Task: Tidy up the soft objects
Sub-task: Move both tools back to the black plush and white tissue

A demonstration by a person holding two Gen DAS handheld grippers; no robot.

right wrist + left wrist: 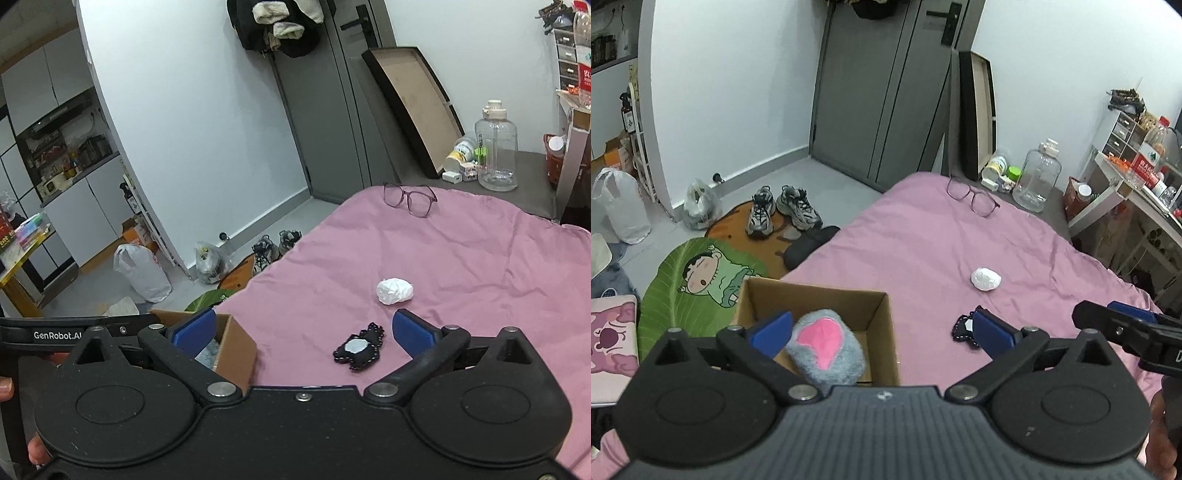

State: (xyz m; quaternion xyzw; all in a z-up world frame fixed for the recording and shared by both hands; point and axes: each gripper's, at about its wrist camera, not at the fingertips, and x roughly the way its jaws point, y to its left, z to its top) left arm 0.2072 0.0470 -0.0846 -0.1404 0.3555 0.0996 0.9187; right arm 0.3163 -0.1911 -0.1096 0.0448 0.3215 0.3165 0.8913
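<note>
Holding both claws slack over the pink bedsheet (923,236). My left claw (882,330) is spread wide w/ nothing gripped; fuzzy grey plush (827,347) w/ a pink patch sits in the cardboard box (882,332) just below, at 11 o'clock. My right claw (303,332) gapes too; flat black beaded pouch (358,347) lies between its fingers, untouched. Crumpled white wad (394,290) at 1 o'clock, beyond.

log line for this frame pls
left gripper: open, empty | right gripper: open, empty | grey-pink plush: in cardboard box | black pouch, white wad: on bed
</note>
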